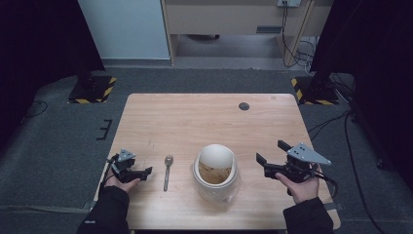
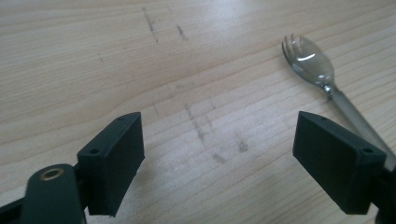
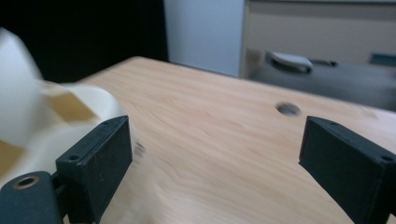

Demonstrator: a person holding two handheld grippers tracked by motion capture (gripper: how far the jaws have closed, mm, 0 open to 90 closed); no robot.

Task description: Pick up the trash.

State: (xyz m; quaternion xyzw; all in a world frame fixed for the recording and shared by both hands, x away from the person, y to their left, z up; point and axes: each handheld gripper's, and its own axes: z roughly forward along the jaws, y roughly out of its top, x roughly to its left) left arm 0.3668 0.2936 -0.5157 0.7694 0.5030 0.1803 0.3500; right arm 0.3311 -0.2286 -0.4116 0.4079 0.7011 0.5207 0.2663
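Both sets of jaws are standing wide apart with nothing between them, and I am seeing that most plainly in the two gripper views, where bare wood is showing in each gap. From the high view I am watching the left gripper (image 1: 138,173) sitting low near the front left corner of the wooden surface (image 1: 195,122), with the left hand (image 1: 119,179) wrapped around its rear and a dark sleeve coming in from the bottom edge. Just beside it, toward the middle, a metal spork (image 1: 167,170) is lying flat with its bowl pointing away from me and its handle running back toward the front edge; in the left gripper view that spork (image 2: 313,65) is lying past the right-hand jaw, its short tines pointing up the frame, apart from both jaws. Near the front centre a cream ceramic pot (image 1: 215,171) is standing upright with brown streaks inside it. The right gripper (image 1: 273,157) is hovering to the right of the pot, apart from it, held by the right hand (image 1: 299,187), with its grey plate on top. In the right gripper view the pot (image 3: 51,112) is appearing blurred at the left, behind the left-hand jaw. A small dark round hole (image 1: 244,106) is sitting near the far edge.
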